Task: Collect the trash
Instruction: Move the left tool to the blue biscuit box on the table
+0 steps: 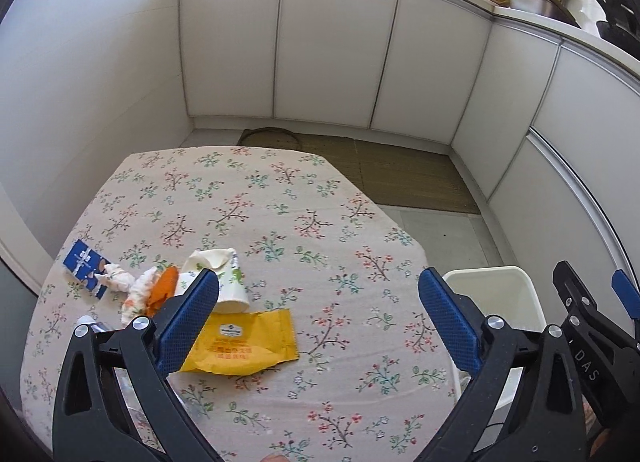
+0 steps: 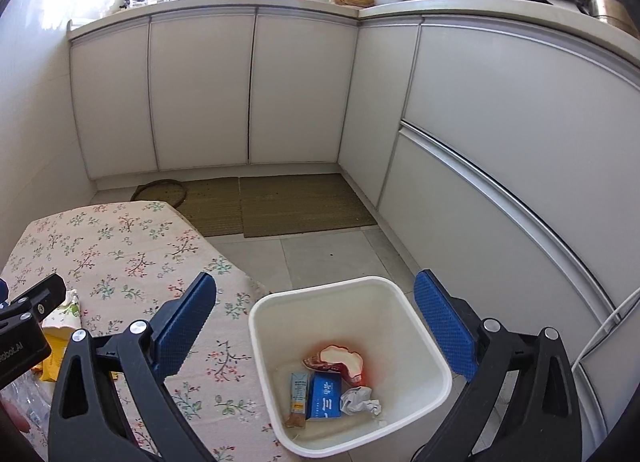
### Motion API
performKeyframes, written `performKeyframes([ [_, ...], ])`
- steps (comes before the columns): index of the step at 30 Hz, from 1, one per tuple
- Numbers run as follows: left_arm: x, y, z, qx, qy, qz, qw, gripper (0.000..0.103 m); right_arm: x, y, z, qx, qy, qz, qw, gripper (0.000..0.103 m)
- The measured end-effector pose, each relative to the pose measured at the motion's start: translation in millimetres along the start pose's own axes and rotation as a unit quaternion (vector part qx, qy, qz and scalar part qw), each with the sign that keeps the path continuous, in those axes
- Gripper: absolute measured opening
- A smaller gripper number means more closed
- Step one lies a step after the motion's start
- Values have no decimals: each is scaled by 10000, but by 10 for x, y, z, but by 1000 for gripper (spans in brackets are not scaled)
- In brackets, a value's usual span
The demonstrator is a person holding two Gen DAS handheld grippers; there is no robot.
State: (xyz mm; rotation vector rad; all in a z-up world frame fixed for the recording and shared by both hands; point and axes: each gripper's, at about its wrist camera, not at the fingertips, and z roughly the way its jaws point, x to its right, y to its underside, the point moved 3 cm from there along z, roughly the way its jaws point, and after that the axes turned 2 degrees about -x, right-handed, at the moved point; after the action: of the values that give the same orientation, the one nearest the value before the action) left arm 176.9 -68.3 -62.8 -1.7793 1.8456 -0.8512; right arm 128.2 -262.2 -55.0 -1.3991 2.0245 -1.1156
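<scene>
Trash lies in a cluster at the left of my left-wrist view: a yellow wrapper just beside the left tool's left finger, a paper cup, crumpled tissues and a blue packet beyond on the desk. My left tool gapes wide, empty. My right tool, equally wide and empty, hangs over the white bin, with a blue box and crumpled paper lying inside.

matt floral cloth tablecloth, smooth white plastic bin, glossy yellow foil wrapper.
</scene>
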Motion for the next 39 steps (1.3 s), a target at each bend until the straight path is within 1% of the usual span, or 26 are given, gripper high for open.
performKeyframes([
  [7,-583,14,0,-91,-310,-347,9989,96,-606,11,-23,-70,-372,-258,9989,96],
  [11,-961,21,20,-181,-472,-671,9965,96,-964,39,-33,-109,-579,-413,9974,96],
  [15,-1359,64,75,-352,-673,-1012,9920,96,-1282,73,-32,-166,-787,-570,9951,96],
  [19,-1752,131,146,-514,-873,-1377,9853,96,-1575,116,-32,-218,-988,-716,9923,96],
  [24,-2215,200,242,-668,-1114,-1756,9759,96,-1895,152,-31,-301,-1244,-856,9881,96],
  [28,-2559,252,419,-824,-1338,-1971,9677,96,-2115,219,-37,-357,-1383,-1026,9844,96],
  [31,-2826,280,606,-1023,-1363,-2356,9568,96,-2215,273,-8,-421,-1416,-1179,9820,96],
  [36,-3125,197,899,-1181,-1524,-2713,9430,96,-2250,323,85,-567,-1385,-1261,9807,96],
  [39,-3283,168,1104,-1390,-1548,-3006,9308,96,-2253,335,152,-678,-1398,-1260,9798,96],
])
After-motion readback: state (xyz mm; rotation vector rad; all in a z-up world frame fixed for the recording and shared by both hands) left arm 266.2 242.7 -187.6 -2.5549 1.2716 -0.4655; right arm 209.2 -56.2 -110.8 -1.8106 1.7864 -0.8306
